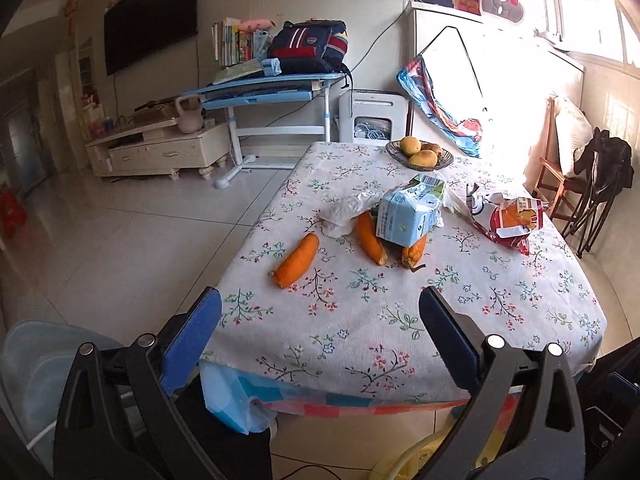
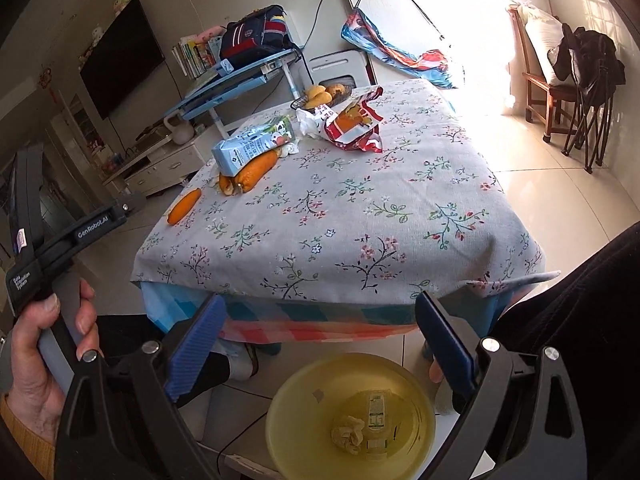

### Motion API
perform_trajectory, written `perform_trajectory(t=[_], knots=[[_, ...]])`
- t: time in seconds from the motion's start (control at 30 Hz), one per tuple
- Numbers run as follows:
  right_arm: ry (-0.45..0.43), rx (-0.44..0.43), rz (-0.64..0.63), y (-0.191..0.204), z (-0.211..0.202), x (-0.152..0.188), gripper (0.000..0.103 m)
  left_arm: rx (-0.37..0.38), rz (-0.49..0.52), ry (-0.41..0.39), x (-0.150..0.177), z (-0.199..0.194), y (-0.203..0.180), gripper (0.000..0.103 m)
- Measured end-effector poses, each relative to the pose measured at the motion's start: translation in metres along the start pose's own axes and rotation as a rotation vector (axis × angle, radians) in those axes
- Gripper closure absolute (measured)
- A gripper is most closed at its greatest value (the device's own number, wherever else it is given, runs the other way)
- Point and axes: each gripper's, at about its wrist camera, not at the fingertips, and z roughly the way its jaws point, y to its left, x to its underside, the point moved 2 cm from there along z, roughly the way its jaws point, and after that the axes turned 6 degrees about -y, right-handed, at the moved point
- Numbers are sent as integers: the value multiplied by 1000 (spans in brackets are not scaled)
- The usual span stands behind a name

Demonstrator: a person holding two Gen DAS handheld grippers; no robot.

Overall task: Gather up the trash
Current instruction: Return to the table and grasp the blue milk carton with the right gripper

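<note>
A blue-and-green milk carton lies on two orange carrots on the floral tablecloth. A crumpled white wrapper lies beside it, and a torn red snack bag to the right. A third carrot lies near the left edge. My left gripper is open and empty above the table's near edge. My right gripper is open and empty above a yellow bin on the floor, which holds a crumpled paper and a flat package.
A bowl of mangoes stands at the table's far end. The table has a plaid cloth under its near edge. A blue desk with a backpack, a TV cabinet and a wooden chair stand around.
</note>
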Motion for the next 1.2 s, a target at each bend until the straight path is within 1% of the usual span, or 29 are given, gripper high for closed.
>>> perform_trajectory(t=[0.1,0.17,0.23,0.3,0.4,0.47,0.57,0.67,0.73,0.87,0.97,1.07,1.1,1.2], knots=[[11,-23,-24,8,7,-4,11,53,115,60,-11,28,-4,7],[17,-36,-29,12,13,-7,11,35,144,80,-14,45,-2,7],[21,-43,-31,14,18,-12,11,26,121,93,-17,61,4,7],[27,-50,-26,15,25,-19,11,35,80,120,-21,77,10,7],[30,-57,-12,18,38,-35,11,17,41,150,-24,96,15,7],[25,-75,0,24,50,-51,11,-4,31,169,-22,106,18,7],[38,-108,19,38,77,-82,11,-2,1,207,-13,117,24,7],[61,-122,43,51,110,-112,11,15,-11,198,-14,119,24,7],[80,-113,39,61,134,-128,11,17,-8,203,-12,121,24,7],[154,-51,43,74,186,-150,11,34,-35,212,-11,124,26,7],[209,-8,58,77,218,-156,11,45,-40,209,-11,124,26,7],[276,7,31,80,242,-154,11,59,-38,213,-11,125,25,7],[294,9,12,80,245,-152,12,64,-36,217,-11,126,25,7],[317,-11,-22,70,242,-149,28,60,-28,234,-10,129,23,7]])
